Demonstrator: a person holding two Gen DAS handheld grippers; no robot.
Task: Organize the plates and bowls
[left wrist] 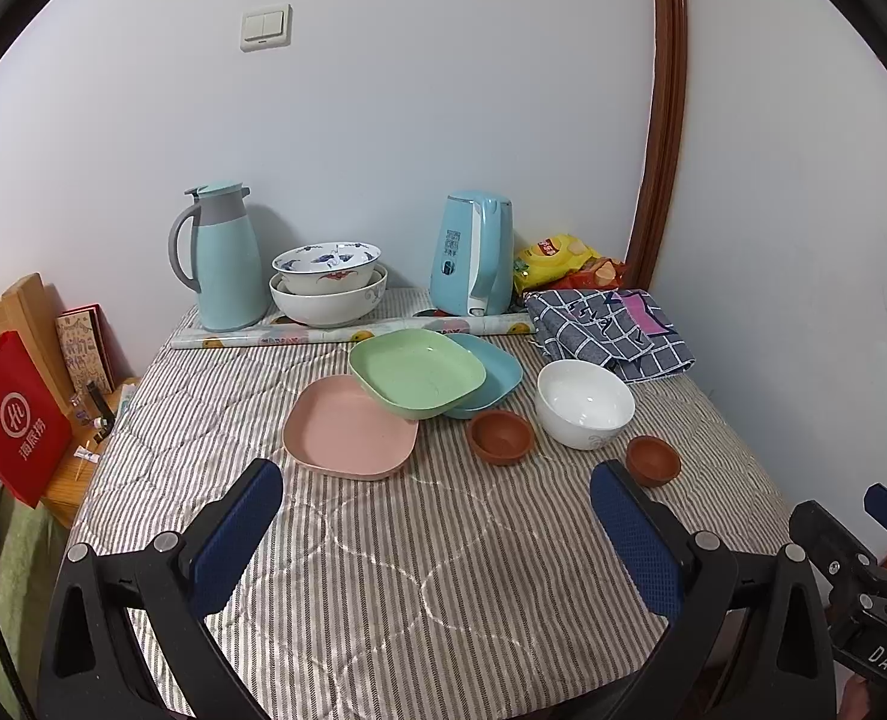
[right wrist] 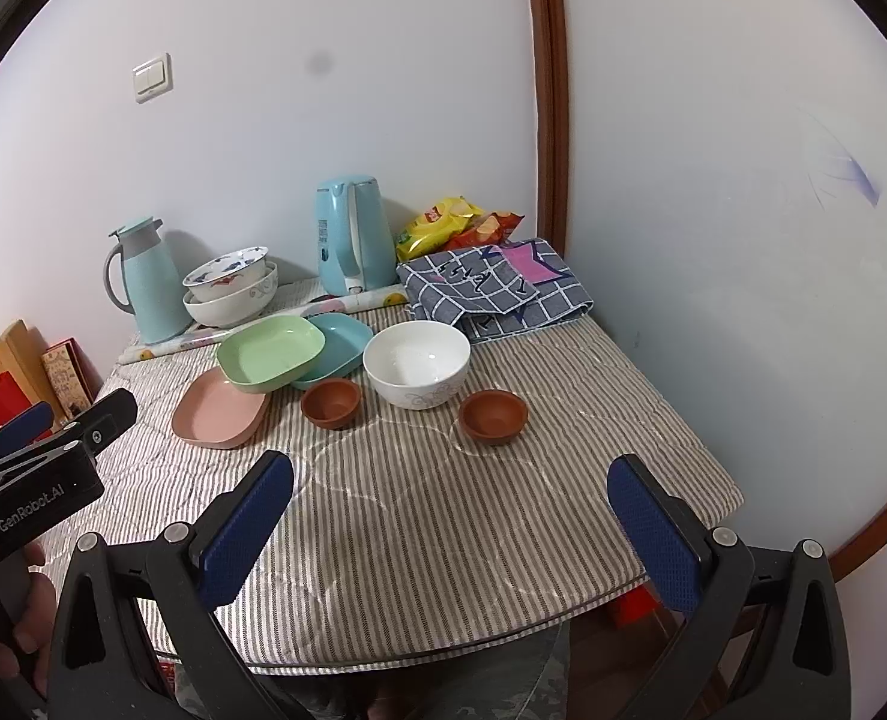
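Note:
On the striped table cloth (left wrist: 419, 570) lie a pink plate (left wrist: 347, 426), a green plate (left wrist: 416, 372) resting tilted on the pink one and on a blue plate (left wrist: 497, 372), a white bowl (left wrist: 584, 402) and two small brown bowls (left wrist: 500, 435) (left wrist: 653, 459). The same pink plate (right wrist: 218, 414), green plate (right wrist: 269, 351), blue plate (right wrist: 344, 345), white bowl (right wrist: 416, 363) and brown bowls (right wrist: 330, 402) (right wrist: 493, 414) show in the right wrist view. My left gripper (left wrist: 437, 516) is open and empty before the plates. My right gripper (right wrist: 449, 510) is open and empty before the brown bowls.
Two stacked patterned bowls (left wrist: 326, 282), a teal thermos jug (left wrist: 221, 258), a blue kettle (left wrist: 473, 252), a rolled sheet (left wrist: 347, 333), snack bags (left wrist: 557, 258) and a folded checked cloth (left wrist: 611, 324) stand along the back wall. A red bag (left wrist: 14, 420) stands left of the table.

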